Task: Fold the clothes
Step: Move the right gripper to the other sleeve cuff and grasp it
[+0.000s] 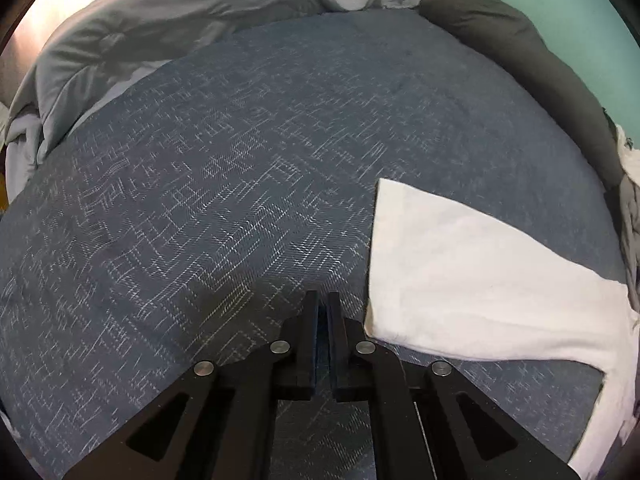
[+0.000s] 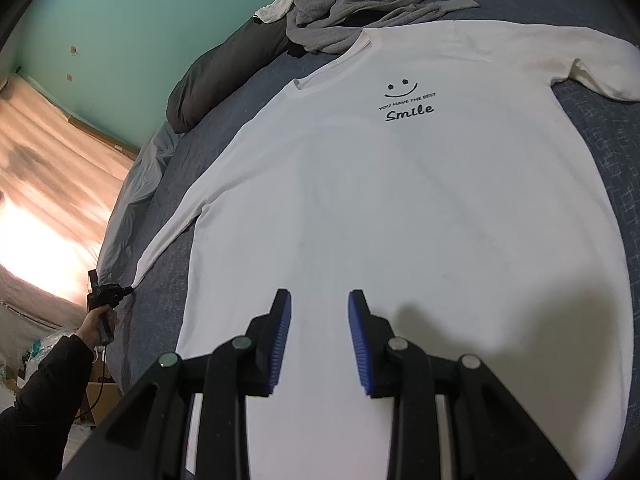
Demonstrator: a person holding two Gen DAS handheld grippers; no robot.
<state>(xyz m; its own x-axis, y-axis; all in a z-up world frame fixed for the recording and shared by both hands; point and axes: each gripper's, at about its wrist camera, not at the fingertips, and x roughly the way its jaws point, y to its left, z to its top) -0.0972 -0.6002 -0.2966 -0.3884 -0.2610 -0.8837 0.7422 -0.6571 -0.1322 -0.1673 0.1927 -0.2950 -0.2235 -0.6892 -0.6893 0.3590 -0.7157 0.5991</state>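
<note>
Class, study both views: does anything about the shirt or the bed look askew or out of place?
The white shirt lies flat and smooth, but one sleeve looks bent back on itself near the picture's right edge, while the other sleeve runs straight. A crumpled grey garment crowds the collar.

A blue patterned bed cover (image 1: pixel 224 184) fills the left wrist view; a grey duvet (image 1: pixel 132 48) bunches at eleven o'clock, a dark pillow (image 1: pixel 516 48) at one o'clock against the teal wall (image 2: pixel 132 20).
</note>
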